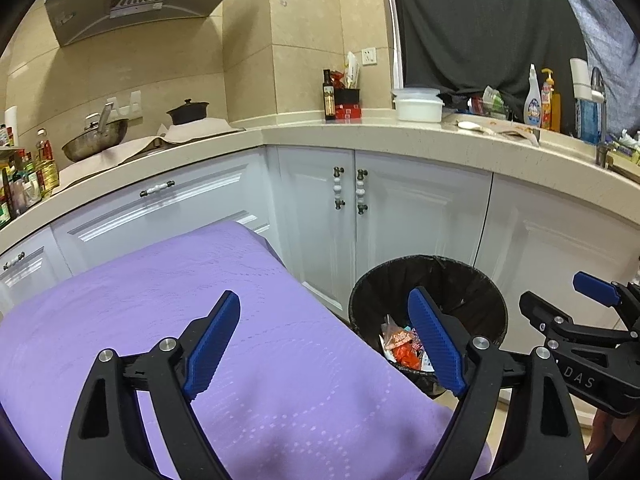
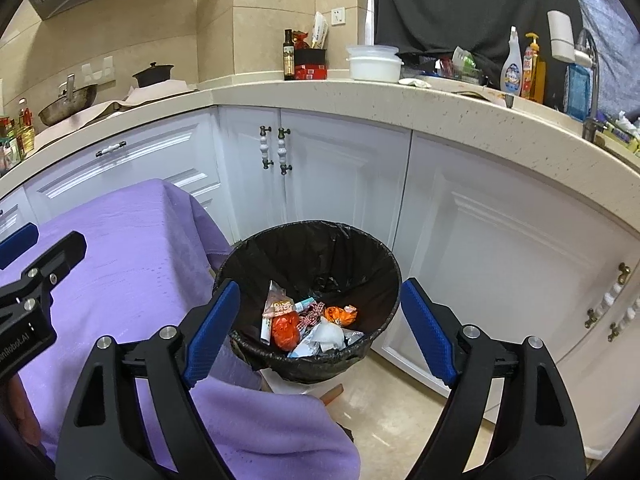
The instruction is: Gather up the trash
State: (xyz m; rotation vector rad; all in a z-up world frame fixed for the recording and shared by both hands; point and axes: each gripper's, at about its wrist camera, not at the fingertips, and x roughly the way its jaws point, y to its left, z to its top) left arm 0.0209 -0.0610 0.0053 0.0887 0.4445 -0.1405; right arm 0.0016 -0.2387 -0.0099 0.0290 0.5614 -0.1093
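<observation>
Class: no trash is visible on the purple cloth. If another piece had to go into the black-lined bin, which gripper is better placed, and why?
Probably the right gripper: its open fingers frame the bin. The left gripper sits mostly over the purple cloth.

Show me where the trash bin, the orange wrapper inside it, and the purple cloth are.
trash bin [image 2: 256, 248]: right wrist view, black liner on the inner left wall.
orange wrapper [image 2: 285, 330]: right wrist view, middle of the crumpled piece.
purple cloth [image 1: 168, 292]: left wrist view, bare top surface.

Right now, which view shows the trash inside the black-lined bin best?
The right wrist view: the wrappers lie unobstructed inside the black-lined round bin. In the left wrist view, a blue finger pad hides part of them.
</observation>
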